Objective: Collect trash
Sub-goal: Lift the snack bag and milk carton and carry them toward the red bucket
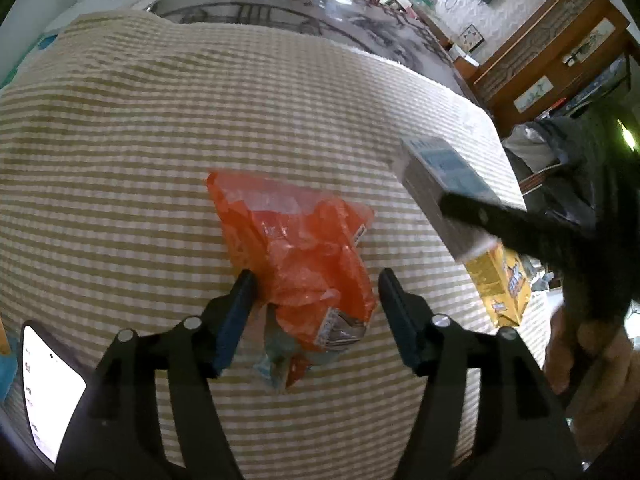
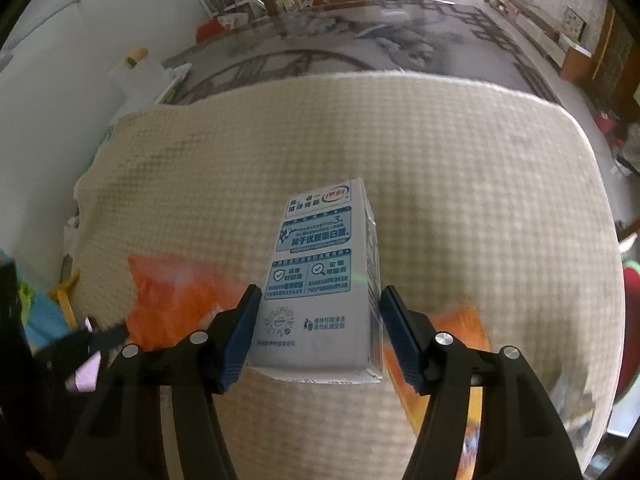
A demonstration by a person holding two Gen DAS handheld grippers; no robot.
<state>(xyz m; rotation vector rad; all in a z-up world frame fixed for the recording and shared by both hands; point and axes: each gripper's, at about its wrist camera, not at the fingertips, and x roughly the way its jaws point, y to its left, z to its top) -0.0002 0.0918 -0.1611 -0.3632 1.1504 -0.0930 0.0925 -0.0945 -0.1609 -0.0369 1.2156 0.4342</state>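
Note:
An orange plastic wrapper lies crumpled on the checked cloth, with a smaller blue and orange scrap under its near end. My left gripper is open and straddles the wrapper's near part, its left finger at the wrapper's edge. A white and blue milk carton is clamped between the pads of my right gripper, clear of the cloth. In the left wrist view the same carton hangs at the right, above a yellow packet.
A phone with a lit screen lies at the cloth's near left. A black bin bag stands past the table's right edge. A person's hand holds the right gripper. Patterned floor and wooden furniture lie beyond.

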